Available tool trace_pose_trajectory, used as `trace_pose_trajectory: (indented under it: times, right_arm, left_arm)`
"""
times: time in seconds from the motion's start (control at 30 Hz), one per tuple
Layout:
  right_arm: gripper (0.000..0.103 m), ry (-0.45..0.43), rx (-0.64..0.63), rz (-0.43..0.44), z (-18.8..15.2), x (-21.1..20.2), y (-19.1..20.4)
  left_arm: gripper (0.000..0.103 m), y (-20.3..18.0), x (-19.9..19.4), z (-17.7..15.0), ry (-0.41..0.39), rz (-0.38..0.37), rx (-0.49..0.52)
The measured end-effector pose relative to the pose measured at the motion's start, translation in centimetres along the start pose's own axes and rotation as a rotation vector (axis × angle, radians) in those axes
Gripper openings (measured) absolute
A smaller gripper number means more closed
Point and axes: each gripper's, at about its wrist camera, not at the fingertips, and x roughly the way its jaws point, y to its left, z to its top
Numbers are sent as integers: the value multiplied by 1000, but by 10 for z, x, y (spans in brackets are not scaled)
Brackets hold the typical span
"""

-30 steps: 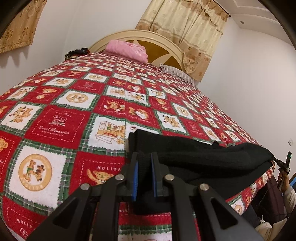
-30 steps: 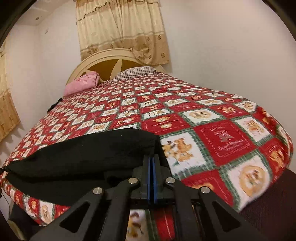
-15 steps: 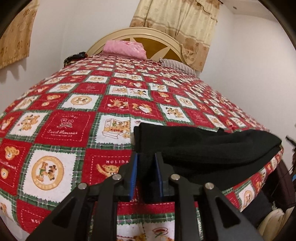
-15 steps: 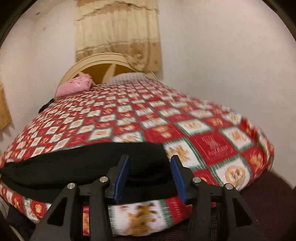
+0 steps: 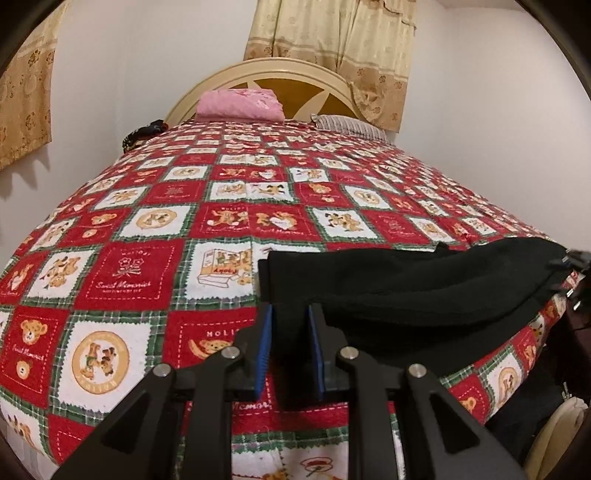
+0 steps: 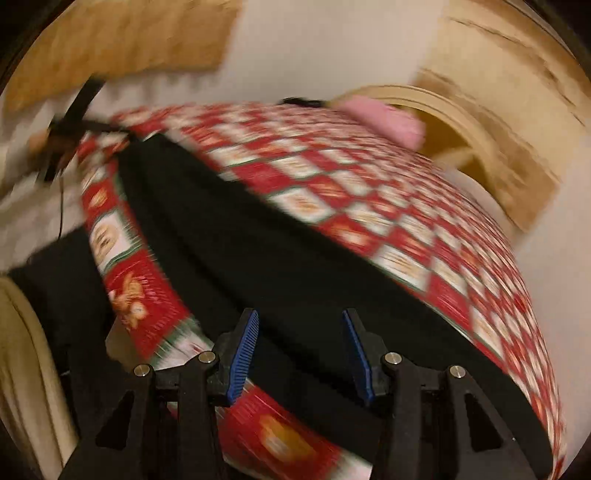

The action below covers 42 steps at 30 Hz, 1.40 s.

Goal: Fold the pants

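Along the near edge of a bed [image 5: 110, 266], in the left wrist view, black pants [image 5: 406, 291] lie flat on a red, white and green quilt printed with teddy bears. The left gripper [image 5: 290, 350] points down at the end of the pants nearest it; its blue pads [image 5: 264, 350] stand a little apart with dark cloth between them, and whether they press on it cannot be told. A pink pillow [image 5: 240, 105] and a striped pillow [image 5: 347, 125] rest at the far edge, against a cream headboard [image 5: 295, 74] under beige curtains [image 5: 332, 33].

Seen from the right wrist, the view is blurred and tilted. The pants [image 6: 258, 258] run as a long dark band along the bed's edge [image 6: 133, 295]. The right gripper [image 6: 301, 350] hovers over them, its jaws apart and touching no cloth. The pink pillow [image 6: 384, 120] shows at the far end.
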Motion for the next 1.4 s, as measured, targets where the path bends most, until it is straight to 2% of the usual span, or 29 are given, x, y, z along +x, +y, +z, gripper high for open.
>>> trace_pose_trajectory:
  times: [0.07, 0.13, 0.2, 0.23, 0.27, 0.37, 0.5, 0.57, 0.67, 0.7, 0.77, 0.83, 0.97, 1.07, 1.1, 1.17, 1.2, 1.23, 1.4]
  right_arm:
    - [48, 35, -79, 23, 5, 25, 18]
    - [48, 53, -143, 8, 7, 43, 29]
    - [48, 75, -162, 10, 10, 57, 32]
    - [35, 75, -146, 21, 11, 61, 29]
    - [11, 80, -124, 39, 13, 64, 25]
    - [3, 59, -116, 51, 22, 54, 22]
    - [3, 7, -122, 59, 29, 17, 26]
    - [3, 20, -121, 74, 24, 16, 31]
    - [3, 72, -149, 68, 8, 38, 41]
    - [3, 98, -146, 84, 3, 47, 44]
    - [4, 137, -147, 100, -1, 58, 48]
    - [7, 135, -162, 94, -1, 56, 50]
    - [11, 136, -114, 154, 1, 40, 40]
    - [11, 110, -64, 198, 5, 27, 30]
    - [11, 97, -41, 219, 9, 22, 26]
    - [11, 64, -3, 240, 19, 17, 19]
    - [11, 48, 19, 256, 27, 17, 15]
    - [11, 35, 39, 270, 33, 17, 11]
    - [13, -20, 205, 349, 78, 50, -12]
  left_arm:
    - [21, 0, 2, -2, 5, -7, -4]
    - [19, 1, 4, -4, 8, -14, -7]
    - [17, 2, 6, -5, 8, -19, -12]
    - [14, 2, 5, -5, 7, -22, -15]
    - [14, 3, 4, -4, 3, -25, -20]
    - [14, 5, -10, 2, -31, -65, -52]
    - [14, 3, -25, 1, -49, -81, -50]
    - [14, 2, -22, -6, -26, -81, -47]
    - [14, 4, -6, -20, 38, -40, -37]
    - [19, 7, -4, -22, 44, -38, -48]
    - [21, 12, -8, -25, 48, -33, -62]
    - [21, 18, -16, -27, 43, -1, -58]
    - [21, 35, -26, -32, 59, 80, -77]
    - [21, 40, -37, -30, 18, 107, -100]
    - [24, 39, -39, -27, 5, 111, -102]
    - [39, 28, -43, -19, -35, 98, -101]
    - [52, 19, -43, -14, -60, 88, -89]
    - [58, 11, -43, -11, -76, 78, -75]
    - [58, -22, -20, -1, -77, -14, -53]
